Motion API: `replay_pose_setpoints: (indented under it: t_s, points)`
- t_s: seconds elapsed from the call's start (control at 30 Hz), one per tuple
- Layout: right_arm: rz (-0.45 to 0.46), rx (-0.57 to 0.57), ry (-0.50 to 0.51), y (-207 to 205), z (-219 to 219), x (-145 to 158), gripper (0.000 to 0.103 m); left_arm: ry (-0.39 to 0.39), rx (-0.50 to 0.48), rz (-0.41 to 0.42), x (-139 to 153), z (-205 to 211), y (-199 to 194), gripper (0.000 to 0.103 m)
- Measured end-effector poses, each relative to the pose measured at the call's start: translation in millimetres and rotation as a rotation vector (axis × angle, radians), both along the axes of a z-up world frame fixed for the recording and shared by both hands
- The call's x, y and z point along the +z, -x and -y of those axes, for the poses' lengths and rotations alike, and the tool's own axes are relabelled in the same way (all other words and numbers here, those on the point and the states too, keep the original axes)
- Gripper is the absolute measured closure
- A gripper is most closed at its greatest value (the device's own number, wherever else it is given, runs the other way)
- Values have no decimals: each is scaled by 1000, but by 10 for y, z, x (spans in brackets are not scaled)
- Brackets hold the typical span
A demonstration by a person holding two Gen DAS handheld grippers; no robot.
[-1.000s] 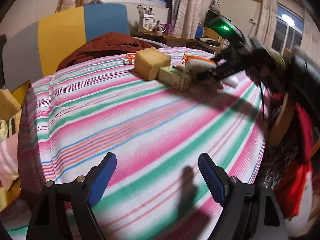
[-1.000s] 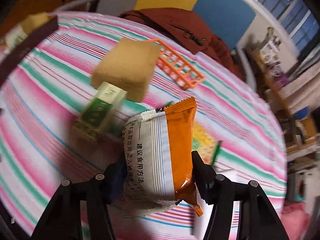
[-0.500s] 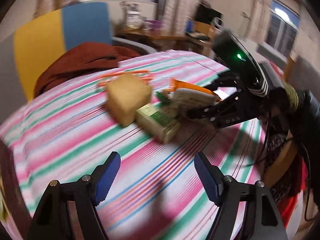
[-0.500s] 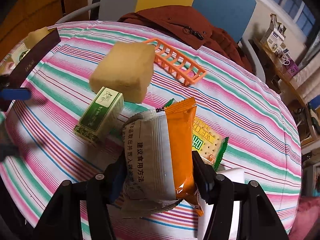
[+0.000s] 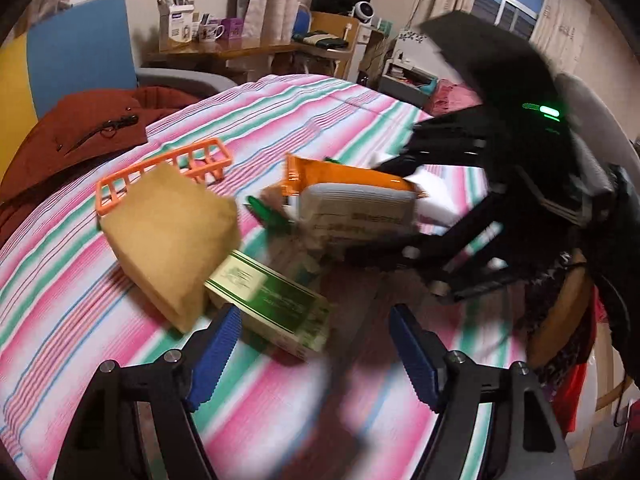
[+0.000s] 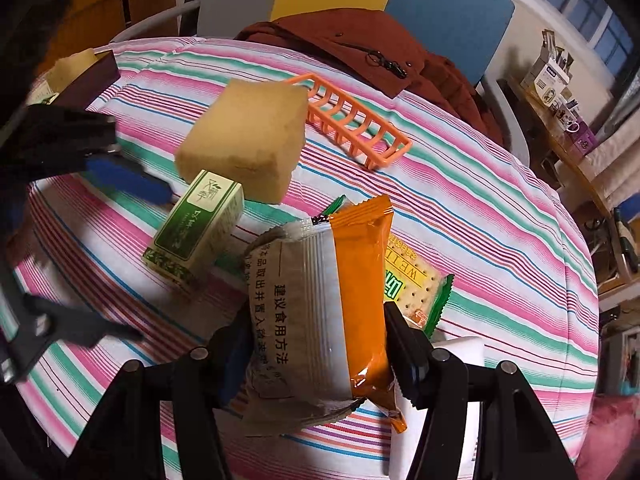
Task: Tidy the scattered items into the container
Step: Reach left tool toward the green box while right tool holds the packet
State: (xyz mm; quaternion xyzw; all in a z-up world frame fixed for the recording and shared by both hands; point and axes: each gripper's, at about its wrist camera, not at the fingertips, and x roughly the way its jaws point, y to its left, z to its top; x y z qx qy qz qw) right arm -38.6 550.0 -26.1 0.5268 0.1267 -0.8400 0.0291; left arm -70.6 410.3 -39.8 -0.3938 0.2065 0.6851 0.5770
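Two views, taken in turn, with the green paper carton (image 5: 272,300) as landmark. From the left wrist, the left gripper (image 5: 316,350) has swept in across the striped pink-and-green cloth (image 5: 80,312) and now hangs just short of the carton, its blue jaws spread and empty after narrowing a little; the carton looks like its next pick. Touching the carton's far left is the tan sponge block (image 5: 172,232), which may crowd the left jaw; beyond that lies the orange slotted plastic tray (image 5: 168,168). From the right wrist, the right gripper (image 6: 320,344) stays clenched on the orange-and-white foil snack pack (image 6: 320,304), lifted just right of the carton (image 6: 196,228), above a yellow cracker packet (image 6: 412,284)
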Motion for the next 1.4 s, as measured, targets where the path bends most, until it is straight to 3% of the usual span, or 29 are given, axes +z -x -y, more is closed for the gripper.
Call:
replay_pose_setpoints:
  t_s: [0.1,0.27,0.47,0.6,0.7,0.8,1.0,1.17,1.27,1.4]
  points:
    - [1,2,-8,-2,10,-3,41,-12,23,0,6,-46,148,26]
    - [0,10,-26,-4,33,-6,41,-13,-26,27,38,-173,238,26]
    - [0,10,-29,-18,37,-5,41,53,-165,-82,5,-276,36,25]
    - [1,9,-29,-11,34,-7,41,86,-274,27,44,-290,80,23]
    - [2,8,-32,-11,37,-8,41,121,-305,32,40,-291,71,23]
    - [1,1,-33,-11,32,-9,41,138,-345,137,1,-222,33,24]
    - [1,0,-33,-11,36,-11,41,129,-279,24,14,-120,-9,28]
    - [2,-4,-28,-11,22,-6,41,78,-191,114,104,-167,75,26]
    - [1,-4,-29,-19,19,-1,41,58,-123,25,126,-163,10,26]
    - [0,-8,-35,-25,12,6,41,66,-174,-119,138,-228,-176,26]
